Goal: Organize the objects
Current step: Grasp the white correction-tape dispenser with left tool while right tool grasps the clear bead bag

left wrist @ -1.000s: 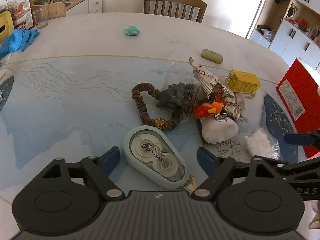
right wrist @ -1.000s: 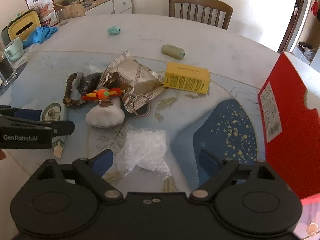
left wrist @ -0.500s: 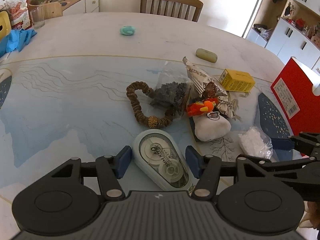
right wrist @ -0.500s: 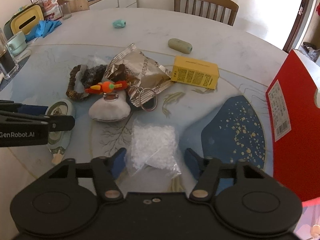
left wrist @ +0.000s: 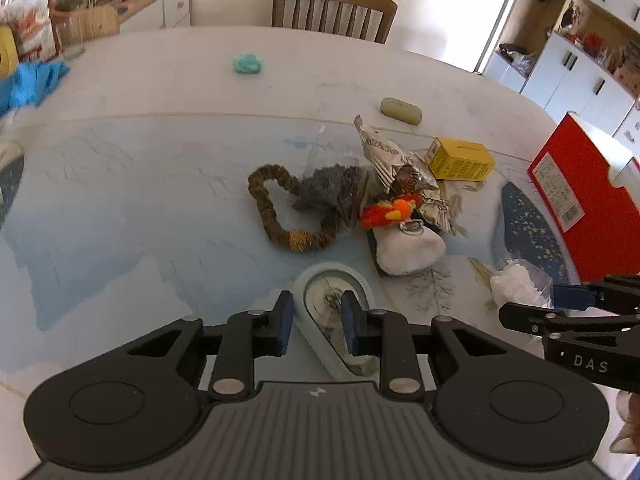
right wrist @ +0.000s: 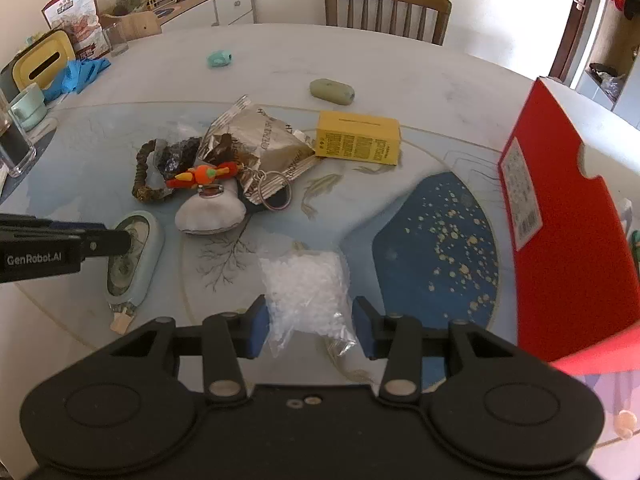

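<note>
My left tongs (left wrist: 313, 322) have just been closing and pinch the tape dispenser (left wrist: 335, 320) across its width, its length running away from them, while my right tongs (right wrist: 311, 328) pinch the bag of white granules (right wrist: 307, 288) directly ahead.

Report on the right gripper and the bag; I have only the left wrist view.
Observer: The right gripper has just been closing its jaws, and they now press the bag from both sides.
Operator: Give me the dispenser's near end.
Observer: The dispenser ends in a tan tip that points toward the near edge of the table.
Operator: Say what stands at the far left.
Observer: A green mug stands there beside a glass of dark liquid.
</note>
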Tool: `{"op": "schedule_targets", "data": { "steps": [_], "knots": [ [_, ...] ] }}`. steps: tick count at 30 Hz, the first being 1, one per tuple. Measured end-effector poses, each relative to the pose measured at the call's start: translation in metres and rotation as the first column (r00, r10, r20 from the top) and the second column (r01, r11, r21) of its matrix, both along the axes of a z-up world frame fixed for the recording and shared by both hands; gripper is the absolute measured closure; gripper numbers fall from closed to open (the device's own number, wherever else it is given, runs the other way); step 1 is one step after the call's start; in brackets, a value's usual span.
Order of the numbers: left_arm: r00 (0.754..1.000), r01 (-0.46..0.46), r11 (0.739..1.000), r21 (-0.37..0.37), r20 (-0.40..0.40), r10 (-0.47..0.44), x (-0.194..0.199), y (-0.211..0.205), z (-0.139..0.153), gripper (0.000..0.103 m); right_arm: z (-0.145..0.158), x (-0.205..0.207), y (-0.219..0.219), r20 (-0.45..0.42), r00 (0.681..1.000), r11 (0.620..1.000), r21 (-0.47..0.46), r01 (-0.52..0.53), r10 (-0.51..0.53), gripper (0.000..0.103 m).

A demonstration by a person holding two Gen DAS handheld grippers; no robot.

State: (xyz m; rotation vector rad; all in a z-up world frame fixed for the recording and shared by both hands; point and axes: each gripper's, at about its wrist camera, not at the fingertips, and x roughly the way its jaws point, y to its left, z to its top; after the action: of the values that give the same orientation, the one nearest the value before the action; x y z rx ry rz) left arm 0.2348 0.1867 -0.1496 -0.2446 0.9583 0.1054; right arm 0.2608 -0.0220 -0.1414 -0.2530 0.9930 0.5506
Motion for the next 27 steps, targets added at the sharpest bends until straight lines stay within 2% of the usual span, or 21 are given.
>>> {"op": "schedule_targets", "data": {
  "steps": [1, 3, 4, 5, 7, 12, 19, 23, 27],
  "knots": [
    [1.0, 0.001, 1.0, -0.003, -0.004, -0.001, -0.001, -0.001, 0.0, 0.074, 0.001, -0.002, -0.001, 0.001, 1.0, 1.0, 0.005, 0.001, -0.001, 0.06],
    [1.0, 0.0, 1.0, -0.001, -0.014, -0.001, -0.002, -0.002, 0.0, 0.055, 0.003, -0.005, -0.004, 0.001, 1.0, 1.0, 0.016, 0.001, -0.002, 0.06],
    [1.0, 0.005, 1.0, -0.004, -0.012, -0.005, -0.003, -0.004, 0.0, 0.038, 0.004, -0.007, -0.006, 0.001, 1.0, 1.0, 0.02, 0.001, -0.001, 0.06],
    [1.0, 0.007, 1.0, -0.003, -0.004, -0.007, -0.004, -0.006, 0.001, 0.032, 0.005, -0.008, -0.007, 0.001, 1.0, 1.0, 0.023, 0.001, -0.001, 0.06],
    [1.0, 0.017, 1.0, 0.003, -0.003, -0.017, -0.003, -0.011, 0.001, 0.032, 0.007, -0.011, -0.01, -0.001, 1.0, 1.0, 0.03, 0.003, -0.003, 0.06],
    [0.998, 0.018, 1.0, 0.002, -0.064, -0.018, 0.004, -0.021, -0.01, 0.032, 0.013, -0.018, -0.02, 0.013, 1.0, 0.999, 0.037, 0.013, -0.013, 0.06],
    [0.998, 0.016, 0.998, 0.058, -0.061, -0.012, 0.009, -0.032, -0.012, 0.033, 0.02, -0.023, -0.035, 0.026, 0.999, 0.999, 0.045, 0.023, -0.024, 0.059],
    [0.998, 0.003, 0.994, 0.109, -0.061, 0.004, 0.01, -0.036, -0.012, 0.048, 0.024, -0.026, -0.042, 0.035, 0.999, 0.999, 0.048, 0.014, -0.016, 0.059],
    [0.998, -0.003, 0.992, 0.127, -0.06, 0.011, 0.01, -0.038, -0.012, 0.05, 0.027, -0.029, -0.048, 0.043, 0.999, 0.999, 0.048, -0.002, 0.0, 0.059]
  ]
}}
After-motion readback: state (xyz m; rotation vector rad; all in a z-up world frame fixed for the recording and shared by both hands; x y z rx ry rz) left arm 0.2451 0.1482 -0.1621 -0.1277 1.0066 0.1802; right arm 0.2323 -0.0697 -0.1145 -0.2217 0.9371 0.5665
